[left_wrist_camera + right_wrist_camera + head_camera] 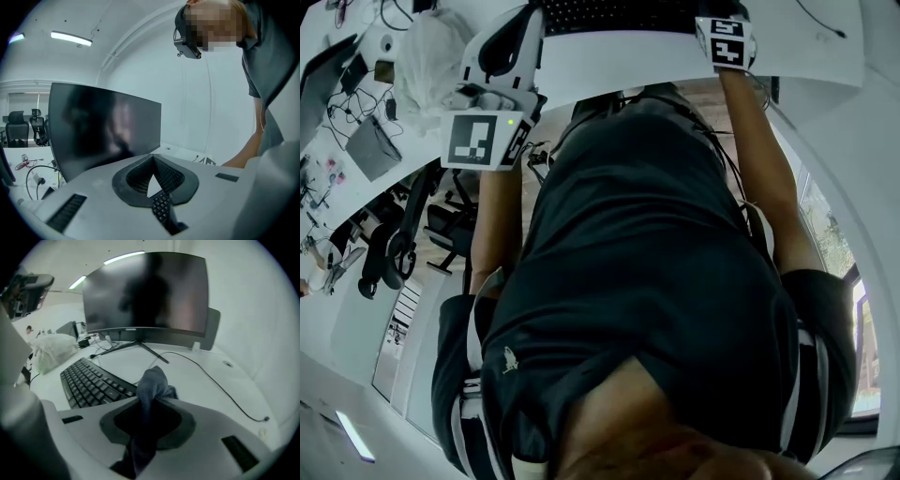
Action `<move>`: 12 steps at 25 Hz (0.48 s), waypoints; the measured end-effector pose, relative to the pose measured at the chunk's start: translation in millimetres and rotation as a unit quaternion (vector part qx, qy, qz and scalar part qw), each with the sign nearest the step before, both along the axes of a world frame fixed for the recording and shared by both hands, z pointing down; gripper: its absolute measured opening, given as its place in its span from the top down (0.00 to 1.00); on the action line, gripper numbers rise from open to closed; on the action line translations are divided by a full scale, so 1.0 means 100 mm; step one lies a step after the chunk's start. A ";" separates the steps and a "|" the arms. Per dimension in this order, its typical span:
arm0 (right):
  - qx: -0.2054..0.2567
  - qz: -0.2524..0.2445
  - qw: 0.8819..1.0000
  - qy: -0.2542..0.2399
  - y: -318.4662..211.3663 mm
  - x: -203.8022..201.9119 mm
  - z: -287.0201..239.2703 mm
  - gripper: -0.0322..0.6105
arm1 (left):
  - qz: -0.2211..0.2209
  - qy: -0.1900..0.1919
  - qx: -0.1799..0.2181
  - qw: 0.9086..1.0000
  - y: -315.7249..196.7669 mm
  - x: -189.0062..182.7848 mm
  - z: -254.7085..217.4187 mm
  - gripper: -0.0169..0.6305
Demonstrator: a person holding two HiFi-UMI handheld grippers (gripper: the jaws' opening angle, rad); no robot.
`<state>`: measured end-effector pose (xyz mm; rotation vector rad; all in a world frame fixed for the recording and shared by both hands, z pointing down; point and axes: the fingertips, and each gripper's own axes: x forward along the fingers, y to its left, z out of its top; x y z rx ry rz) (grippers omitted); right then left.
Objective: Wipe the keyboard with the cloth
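Note:
The black keyboard (91, 383) lies on the white desk (201, 376), left of my right gripper (149, 399). That gripper is shut on a blue-grey cloth (152, 380), which bunches up above the jaws and hangs down behind them, held above the desk just right of the keyboard. My left gripper (152, 158) is raised, its jaws meeting at the tips with nothing between them; a few keys (161, 206) show through the gap below. In the head view the keyboard (609, 14) is at the top edge, with the left gripper (502, 84) and the right gripper's marker cube (727, 42) to either side.
A dark curved monitor (145, 294) stands behind the keyboard on a thin stand. A black cable (220, 385) runs across the desk to the right. A white plastic bag (51, 352) sits at the left. The person's torso (647, 281) fills the head view.

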<state>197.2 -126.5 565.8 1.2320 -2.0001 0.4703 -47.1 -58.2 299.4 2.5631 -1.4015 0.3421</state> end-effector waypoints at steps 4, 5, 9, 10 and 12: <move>0.003 -0.109 0.994 -0.014 0.21 -0.83 0.05 0.84 | 0.014 0.002 0.007 1.000 0.01 0.09 -0.03 0.97; 0.002 -0.122 0.992 -0.020 0.21 -0.89 0.06 0.84 | 0.017 0.001 0.010 1.000 0.01 0.11 -0.05 0.97; -0.010 -0.056 0.998 -0.024 0.06 -0.35 0.04 0.84 | 0.015 -0.004 0.010 1.000 0.03 0.05 -0.05 0.97; -0.009 -0.028 0.999 -0.011 0.02 -0.11 0.04 0.84 | 0.012 -0.004 0.008 1.000 0.04 0.03 -0.04 0.97; -0.006 0.017 1.000 0.008 0.00 0.22 0.04 0.84 | 0.009 -0.003 0.004 1.000 0.06 0.00 -0.02 0.96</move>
